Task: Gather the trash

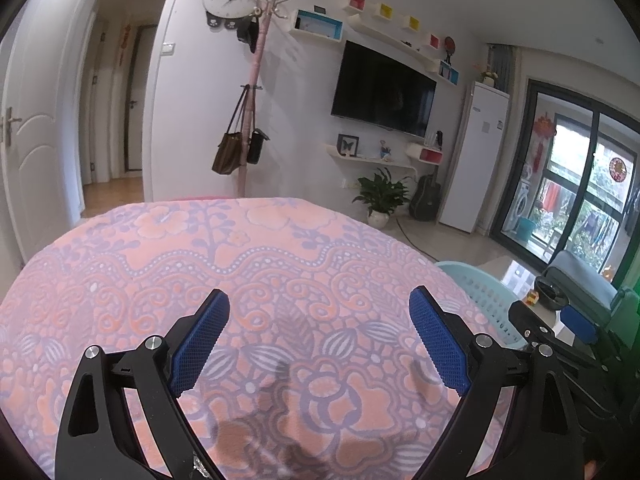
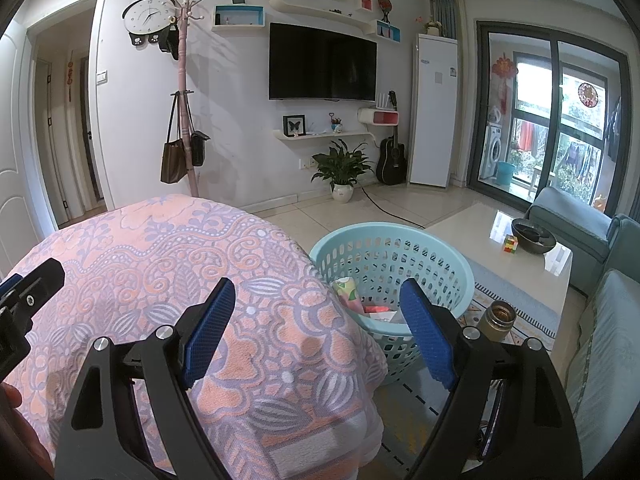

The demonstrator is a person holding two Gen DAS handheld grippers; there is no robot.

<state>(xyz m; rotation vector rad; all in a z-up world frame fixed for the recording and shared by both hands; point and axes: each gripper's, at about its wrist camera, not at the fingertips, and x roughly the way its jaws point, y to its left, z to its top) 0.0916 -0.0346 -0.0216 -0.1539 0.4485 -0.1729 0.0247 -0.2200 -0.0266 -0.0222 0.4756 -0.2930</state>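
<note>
Evidently both tools idle: left gripper and right gripper spread wide, gripping nothing. Trash sits in basket just ahead-right of right gripper. Looks light, crushable paper and wrappers; pinch a raised edge gently.

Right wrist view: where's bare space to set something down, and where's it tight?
Free: the pink blanket top ahead of both open grippers, and the coffee table left of the bowl. Tight: the basket against the blanket's edge, thermos beside it.
</note>
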